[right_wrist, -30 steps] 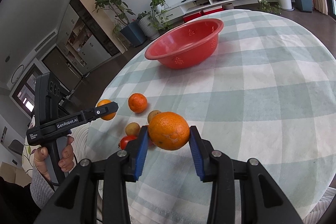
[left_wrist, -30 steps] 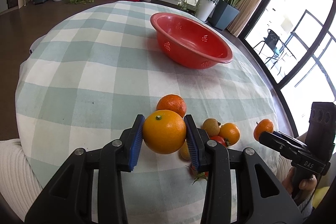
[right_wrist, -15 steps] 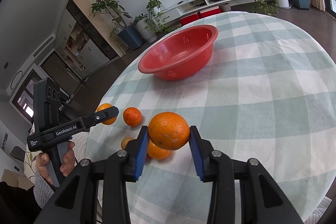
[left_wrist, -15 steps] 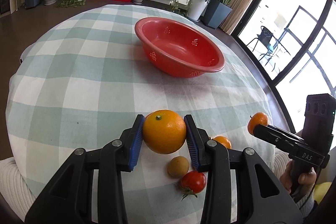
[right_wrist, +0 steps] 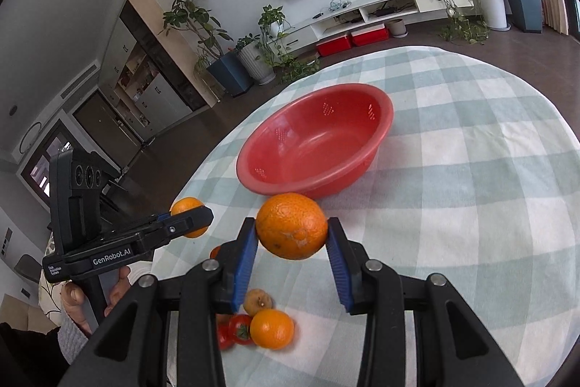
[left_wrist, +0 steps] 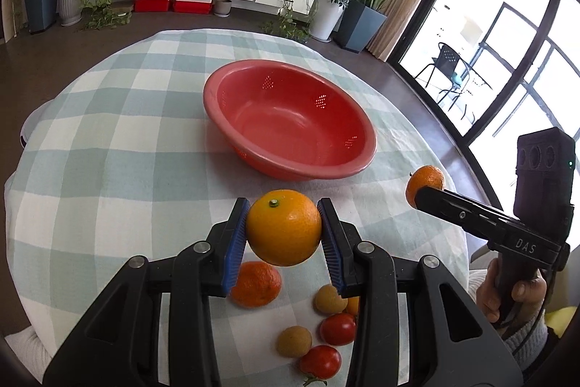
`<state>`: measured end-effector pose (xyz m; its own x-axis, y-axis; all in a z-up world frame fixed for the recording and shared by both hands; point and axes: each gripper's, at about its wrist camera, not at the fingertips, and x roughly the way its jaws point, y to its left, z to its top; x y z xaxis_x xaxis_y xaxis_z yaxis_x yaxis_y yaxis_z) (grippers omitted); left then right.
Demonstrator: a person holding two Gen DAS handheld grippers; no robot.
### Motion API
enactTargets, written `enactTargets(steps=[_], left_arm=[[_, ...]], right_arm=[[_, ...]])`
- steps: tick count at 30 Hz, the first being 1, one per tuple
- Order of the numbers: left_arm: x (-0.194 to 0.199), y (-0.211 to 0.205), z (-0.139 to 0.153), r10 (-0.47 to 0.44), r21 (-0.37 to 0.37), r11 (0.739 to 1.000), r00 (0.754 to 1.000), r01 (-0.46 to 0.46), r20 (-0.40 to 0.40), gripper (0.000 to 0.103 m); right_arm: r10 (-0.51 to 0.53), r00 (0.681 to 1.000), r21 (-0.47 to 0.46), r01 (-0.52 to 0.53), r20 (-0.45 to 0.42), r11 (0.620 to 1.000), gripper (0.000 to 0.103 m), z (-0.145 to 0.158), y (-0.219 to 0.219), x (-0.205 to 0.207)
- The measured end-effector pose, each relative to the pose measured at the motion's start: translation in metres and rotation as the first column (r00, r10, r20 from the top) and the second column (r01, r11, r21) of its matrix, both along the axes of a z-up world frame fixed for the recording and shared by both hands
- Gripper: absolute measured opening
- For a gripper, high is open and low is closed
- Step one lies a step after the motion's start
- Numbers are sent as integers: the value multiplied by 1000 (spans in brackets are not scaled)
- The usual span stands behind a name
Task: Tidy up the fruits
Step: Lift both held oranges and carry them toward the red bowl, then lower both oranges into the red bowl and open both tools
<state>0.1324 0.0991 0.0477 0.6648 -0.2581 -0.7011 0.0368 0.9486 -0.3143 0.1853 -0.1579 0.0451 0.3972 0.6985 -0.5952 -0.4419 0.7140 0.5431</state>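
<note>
Each gripper's jaws grasp an orange [left_wrist: 284,227] [right_wrist: 291,226], seemingly short of the bowl [left_wrist: 290,122].

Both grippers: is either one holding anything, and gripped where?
Yes. The left gripper pinches an orange across its sides, stem up; the right gripper clamps a second orange likewise across its sides.

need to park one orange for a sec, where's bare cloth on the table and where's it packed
Bare checked tablecloth lies left of the red bowl, and right of it too. The bowl itself holds nothing. It is crowded at the near edge: loose orange, tomatoes and small brown fruits cluster under the left tool.
</note>
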Motion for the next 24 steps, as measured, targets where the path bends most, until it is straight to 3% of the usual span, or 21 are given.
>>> enactTargets(steps=[11,24], left_arm=[[37,-5,19,-30,38,999,999,29,22,36],[74,-18,10,-63,79,995,998,63,-5,36]], right_arm=[[-13,999,-2,13,35,1000,41,13,12,45],[4,1000,-48,-3,25,999,41,3,29,73]])
